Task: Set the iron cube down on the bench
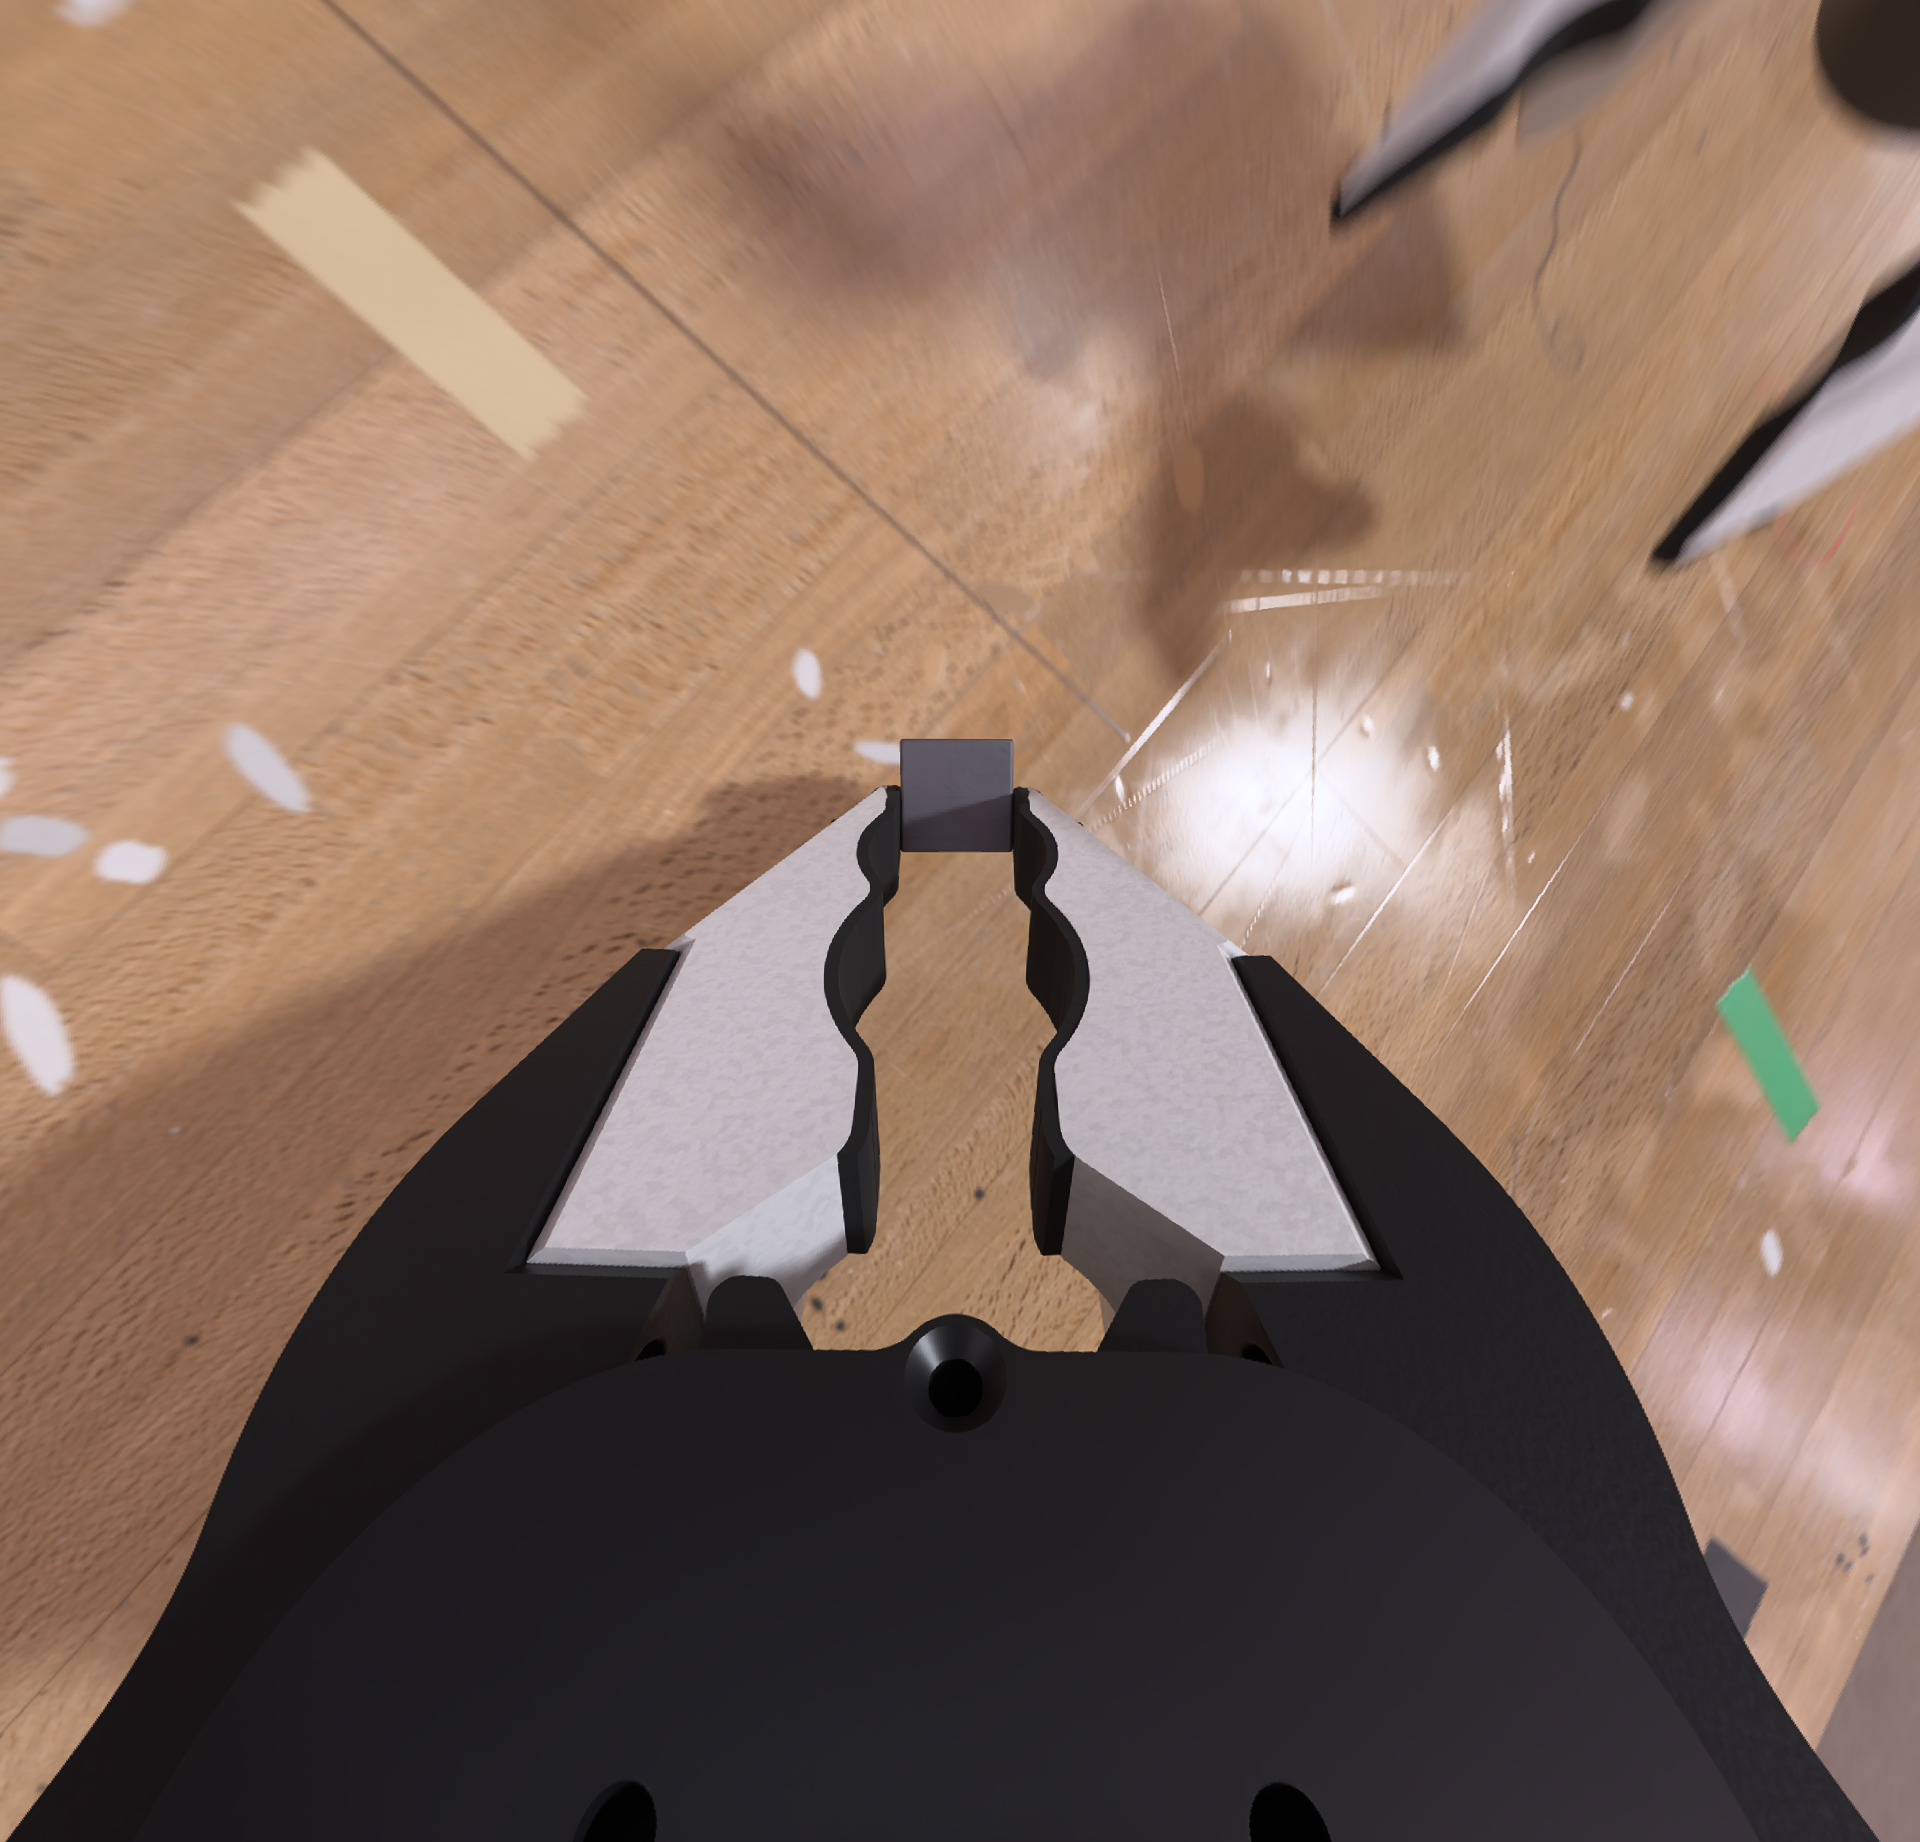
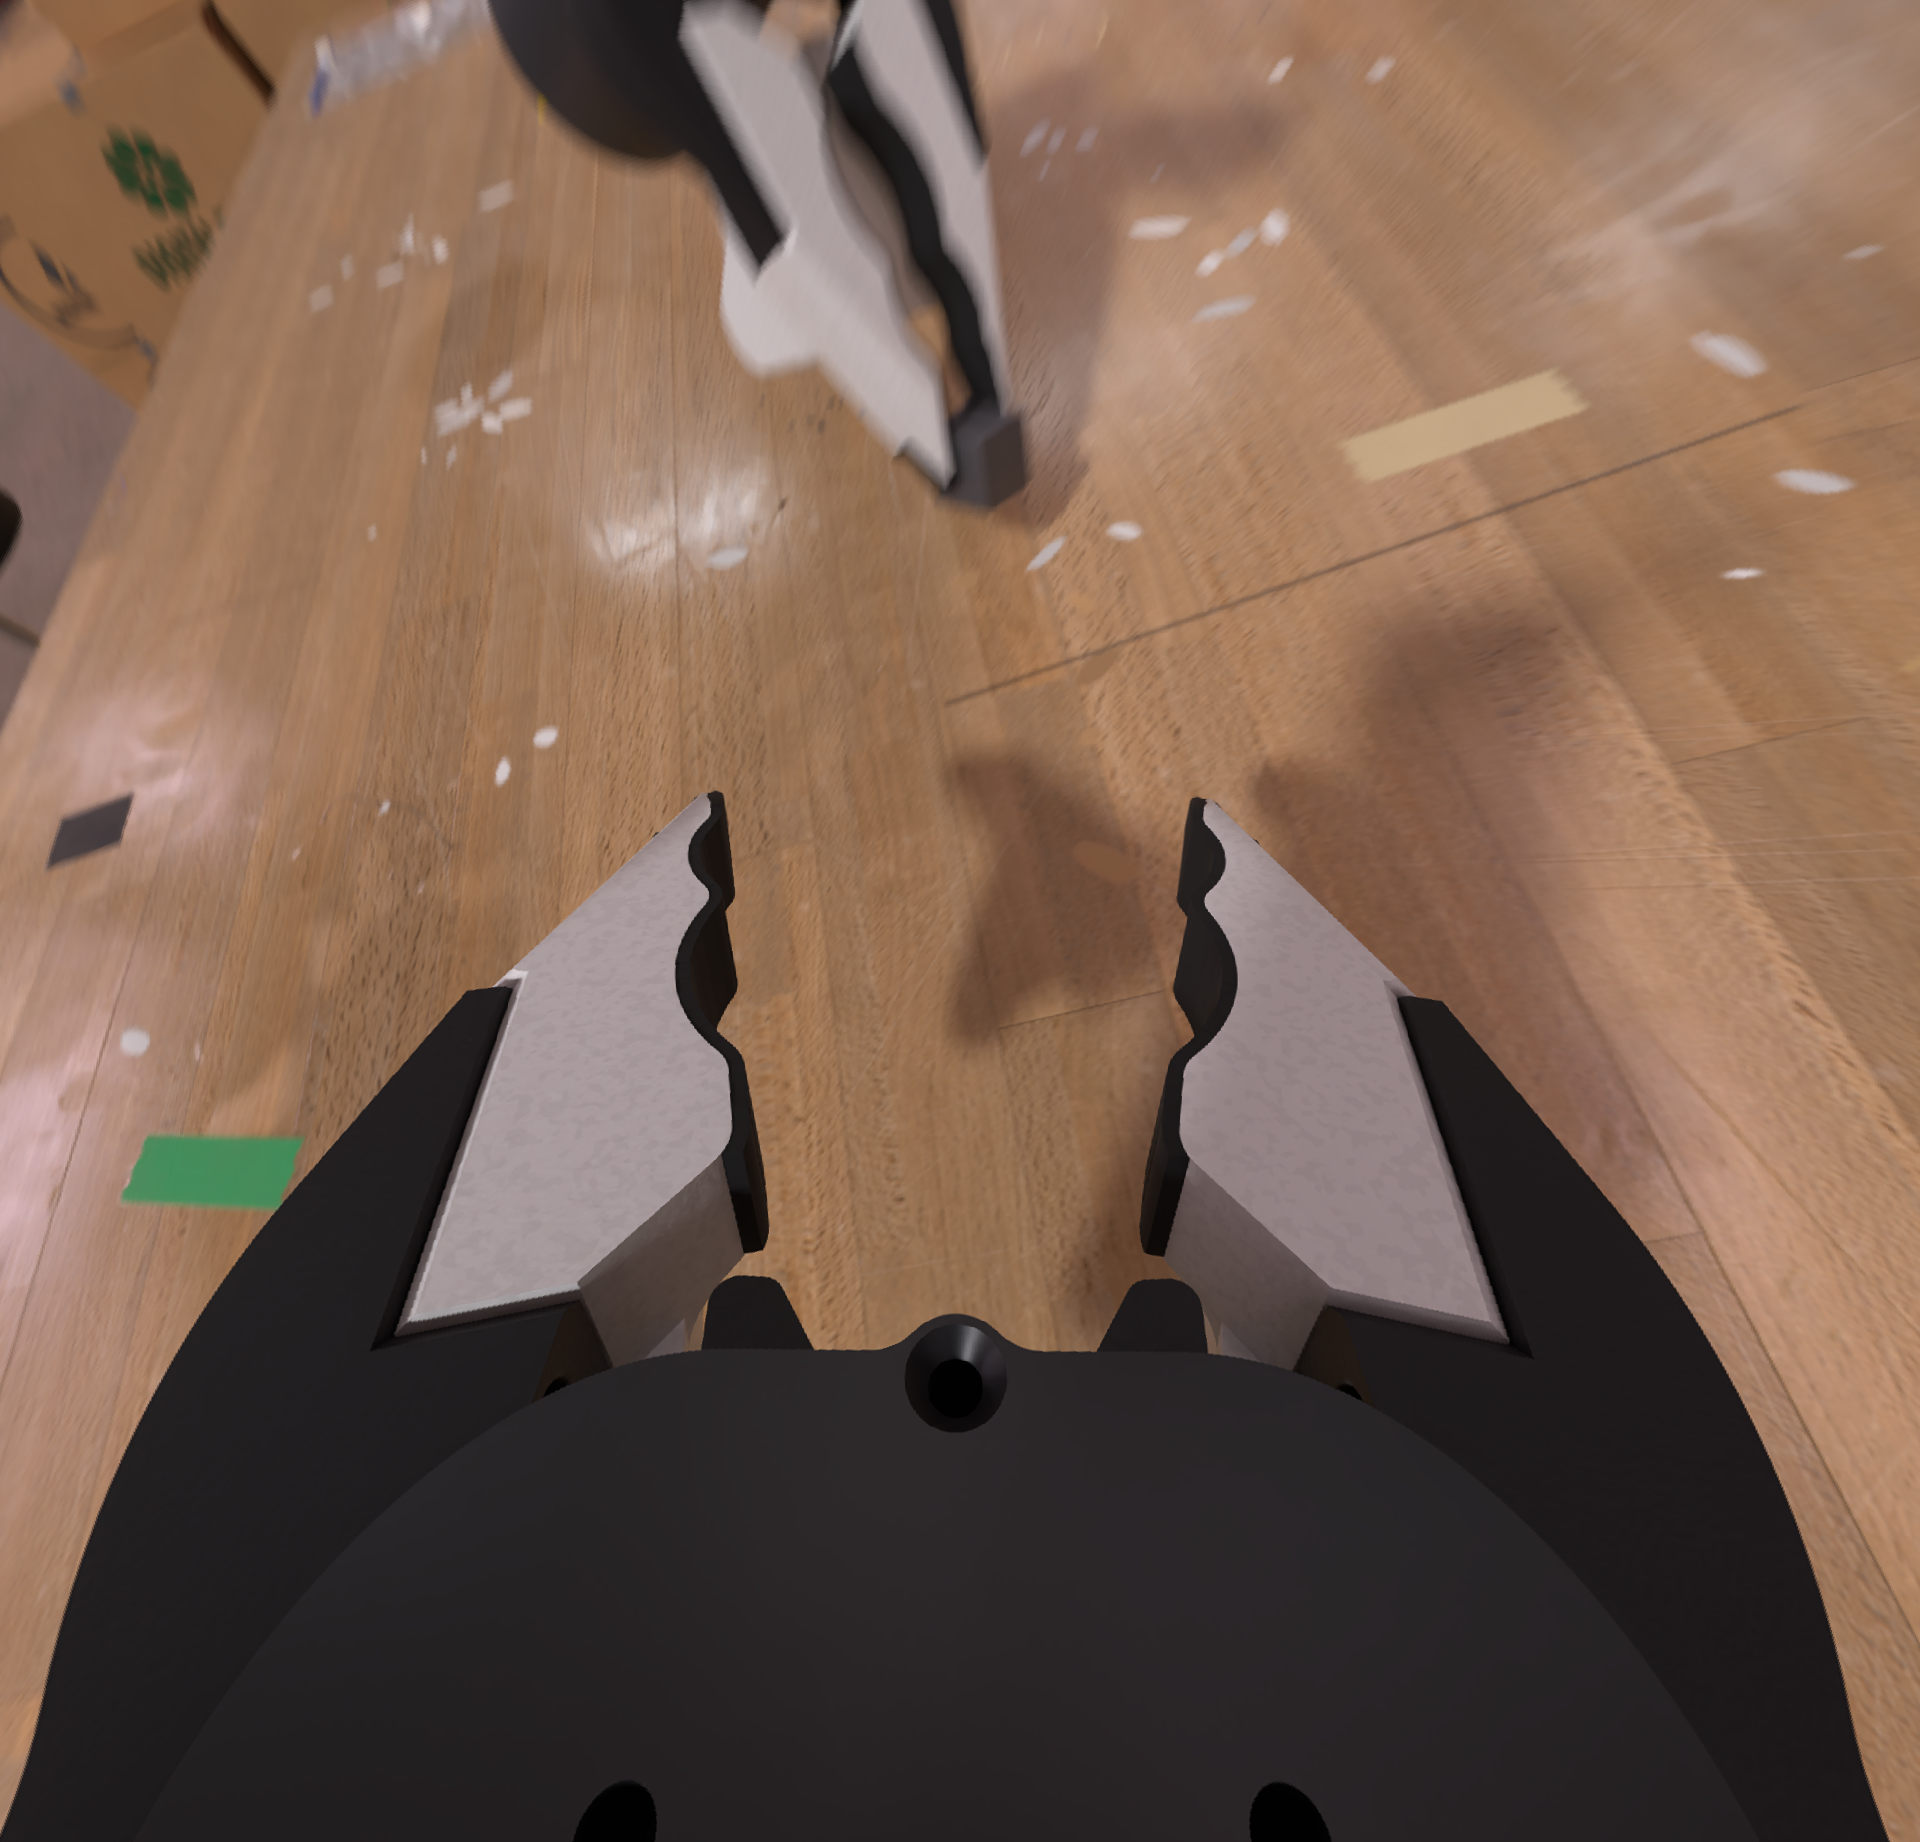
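The iron cube (image 1: 956, 793) is small and dark grey, pinched between the tips of my left gripper (image 1: 956, 816), just above the wooden bench (image 1: 520, 857). In the right wrist view the left gripper (image 2: 971, 447) shows farther off, pointing down, with the cube (image 2: 992, 457) at or very near the bench surface (image 2: 831, 961); I cannot tell whether it touches. My right gripper (image 2: 956, 816) is open and empty above the bench. Its two fingers (image 1: 1766, 473) show at the upper right of the left wrist view.
A strip of tan tape (image 1: 416, 301), also seen in the right wrist view (image 2: 1465, 426), and a green strip (image 1: 1766, 1054) (image 2: 213, 1169) lie flat on the bench. White flecks are scattered about. Cardboard boxes (image 2: 114, 151) stand beyond the bench's left edge. A small dark patch (image 2: 91, 828) lies near that edge.
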### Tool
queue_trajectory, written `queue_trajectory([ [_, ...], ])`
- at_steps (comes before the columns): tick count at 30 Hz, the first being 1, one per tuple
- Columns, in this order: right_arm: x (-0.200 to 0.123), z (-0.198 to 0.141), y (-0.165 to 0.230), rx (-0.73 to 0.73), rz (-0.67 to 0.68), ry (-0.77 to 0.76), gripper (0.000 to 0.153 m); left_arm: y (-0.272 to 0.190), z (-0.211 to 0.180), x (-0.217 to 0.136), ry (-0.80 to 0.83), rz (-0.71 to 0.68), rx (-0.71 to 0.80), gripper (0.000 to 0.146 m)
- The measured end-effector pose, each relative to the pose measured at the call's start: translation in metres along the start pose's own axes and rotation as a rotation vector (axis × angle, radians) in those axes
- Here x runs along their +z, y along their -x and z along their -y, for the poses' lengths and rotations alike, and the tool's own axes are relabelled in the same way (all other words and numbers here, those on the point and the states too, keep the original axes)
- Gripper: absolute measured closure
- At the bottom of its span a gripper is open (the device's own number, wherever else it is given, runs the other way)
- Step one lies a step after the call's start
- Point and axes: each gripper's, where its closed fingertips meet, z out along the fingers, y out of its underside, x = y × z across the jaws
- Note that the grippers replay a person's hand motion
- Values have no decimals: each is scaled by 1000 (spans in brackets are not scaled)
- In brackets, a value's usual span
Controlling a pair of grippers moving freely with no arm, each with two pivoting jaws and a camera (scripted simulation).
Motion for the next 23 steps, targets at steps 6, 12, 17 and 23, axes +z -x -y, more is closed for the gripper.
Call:
queue_trajectory([
  [6,-9,6,-13,2,-43,-90,78,-23,-26,19,152,-2,118,125],
  [12,-10,10,-11,-9,-34,-126,81,-31,-23,16,167,14,167,83],
  [17,-15,13,-17,-10,-65,-159,84,-42,1,-23,54,10,189,75],
  [23,-19,16,-21,-13,-86,-191,87,-15,14,-135,-95,192,186,99],
])
